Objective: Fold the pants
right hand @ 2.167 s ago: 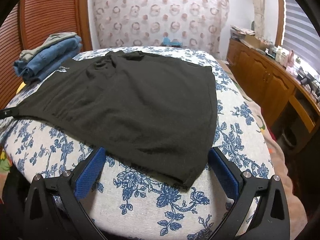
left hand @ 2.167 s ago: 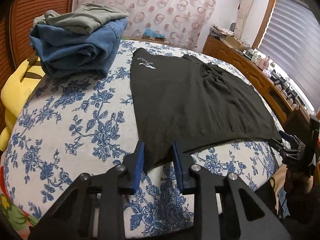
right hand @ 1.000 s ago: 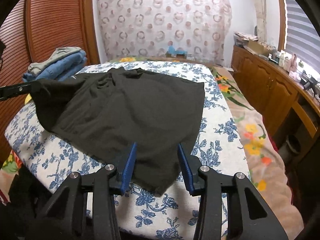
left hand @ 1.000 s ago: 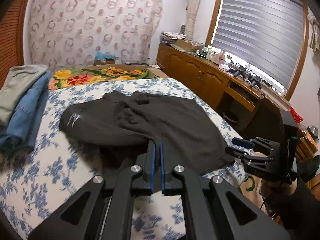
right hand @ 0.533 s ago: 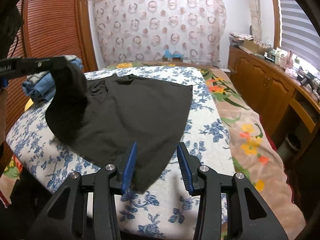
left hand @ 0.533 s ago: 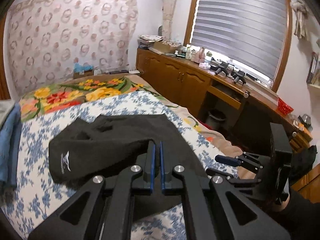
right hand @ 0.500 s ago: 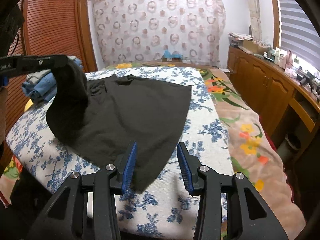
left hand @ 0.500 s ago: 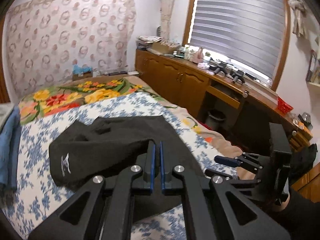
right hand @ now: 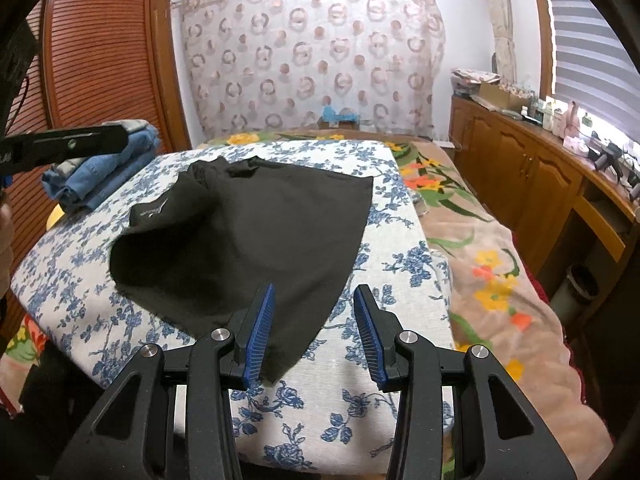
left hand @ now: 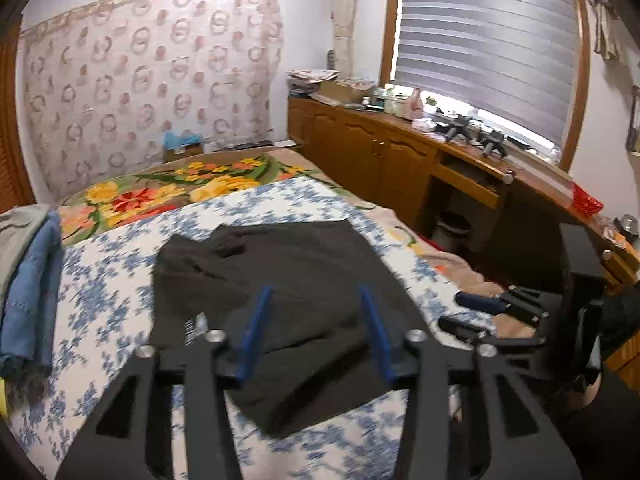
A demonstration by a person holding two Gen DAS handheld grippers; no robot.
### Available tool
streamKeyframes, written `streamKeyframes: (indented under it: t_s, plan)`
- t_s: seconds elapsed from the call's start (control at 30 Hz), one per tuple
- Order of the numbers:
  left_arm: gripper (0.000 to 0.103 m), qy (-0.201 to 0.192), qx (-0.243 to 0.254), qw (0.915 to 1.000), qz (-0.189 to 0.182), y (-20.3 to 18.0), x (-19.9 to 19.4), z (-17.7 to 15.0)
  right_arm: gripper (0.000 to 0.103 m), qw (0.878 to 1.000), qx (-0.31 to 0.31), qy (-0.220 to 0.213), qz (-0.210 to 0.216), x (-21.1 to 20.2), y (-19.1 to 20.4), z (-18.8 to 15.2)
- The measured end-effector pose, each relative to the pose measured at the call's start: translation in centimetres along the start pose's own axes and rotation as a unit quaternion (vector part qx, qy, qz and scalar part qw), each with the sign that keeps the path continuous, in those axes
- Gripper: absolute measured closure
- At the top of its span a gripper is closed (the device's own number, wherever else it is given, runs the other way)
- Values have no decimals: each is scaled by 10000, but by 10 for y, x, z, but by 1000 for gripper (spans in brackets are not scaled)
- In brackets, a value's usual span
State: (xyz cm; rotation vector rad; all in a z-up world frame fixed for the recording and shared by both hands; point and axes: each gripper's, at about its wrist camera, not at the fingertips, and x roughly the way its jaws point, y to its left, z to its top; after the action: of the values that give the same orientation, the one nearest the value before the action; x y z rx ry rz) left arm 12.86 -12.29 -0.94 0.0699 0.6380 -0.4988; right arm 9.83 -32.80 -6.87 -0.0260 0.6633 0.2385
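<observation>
- Two layers show from my left wrist camera: the black knit pants (left hand: pixel 280 276) lie doubled over on the blue-flowered white bedspread (left hand: pixel 100 280), and my left gripper (left hand: pixel 316 328) is spread, released above them.
- Motion blur smears the white logo print.
- From my right wrist camera, my right gripper (right hand: pixel 314 326) stands parted, its left pad overlapping the pants' near corner (right hand: pixel 288 356); contact is unclear.
</observation>
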Motion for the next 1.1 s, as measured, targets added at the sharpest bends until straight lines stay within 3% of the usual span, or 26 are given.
streamKeyframes:
  t_s: [0.07, 0.1, 0.5, 0.67, 0.87, 1.1]
  plan:
    - [40, 42, -96, 9999, 103, 11, -1, -8, 62, 10000, -18, 14, 6, 1, 1, 1]
    - [40, 58, -149, 9998, 86, 15, 0, -11, 62, 10000, -28, 20, 5, 1, 2, 2]
    - [39, 654, -526, 9961, 267, 54, 23, -58, 62, 9996, -250, 44, 146, 17, 23, 12]
    - [39, 898, -607, 9936, 304, 62, 35, -74, 67, 9990, -359, 94, 230, 27, 28, 16]
    - [39, 1029, -792, 9907, 406, 72, 42, -85, 71, 9979, -450, 266, 382, 46, 32, 20]
    - [39, 1019, -598, 9910, 635, 67, 44, -89, 78, 9958, -553, 532, 507, 67, 38, 23]
